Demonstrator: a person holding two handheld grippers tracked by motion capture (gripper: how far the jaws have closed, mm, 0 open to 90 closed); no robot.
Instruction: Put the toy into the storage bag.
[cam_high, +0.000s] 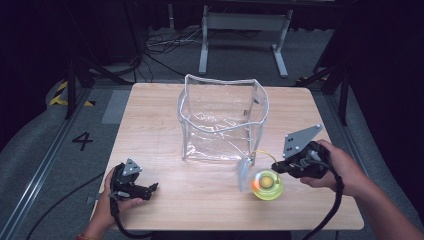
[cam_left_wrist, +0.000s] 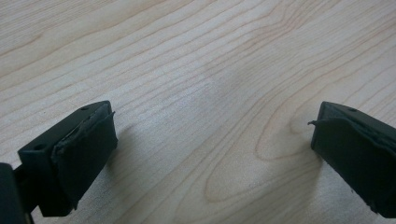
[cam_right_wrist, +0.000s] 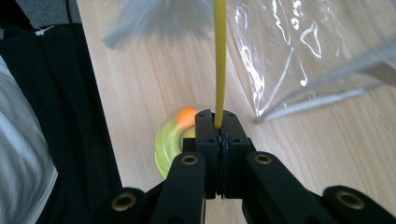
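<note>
High view: a thin yellow wand with a pale feather tuft at its end (cam_high: 261, 154) is seen gripped by the right gripper (cam_high: 278, 167), which is held in the person's right hand (cam_high: 340, 172) above the right front part of the light wooden table (cam_high: 165, 145). The jaws are clamped tight on the yellow stem. The wand's long axis is seen to arch from the jaws up and over toward the left, with the feathered end (cam_high: 243, 172) hanging down beside the front right corner of the clear plastic bag with white piping (cam_high: 222, 117); whether feather and bag touch cannot be told. A translucent yellow-green ring-shaped toy with an orange ball inside (cam_high: 267, 185) is seen on the table just below the clamped jaws.

Right gripper view: the yellow stem (cam_right_wrist: 219, 60) is seen rising straight away from the closed right gripper (cam_right_wrist: 219, 127), its feathers (cam_right_wrist: 159, 18) blurred at the top, the ring-shaped toy (cam_right_wrist: 168, 140) behind the jaws and the bag (cam_right_wrist: 299, 60) to the right.

Left gripper view: the left gripper (cam_left_wrist: 212, 140) is shown with jaws spread wide apart over bare wood, nothing between them. In the high view it (cam_high: 152, 189) is held low at the table's front left edge.
</note>
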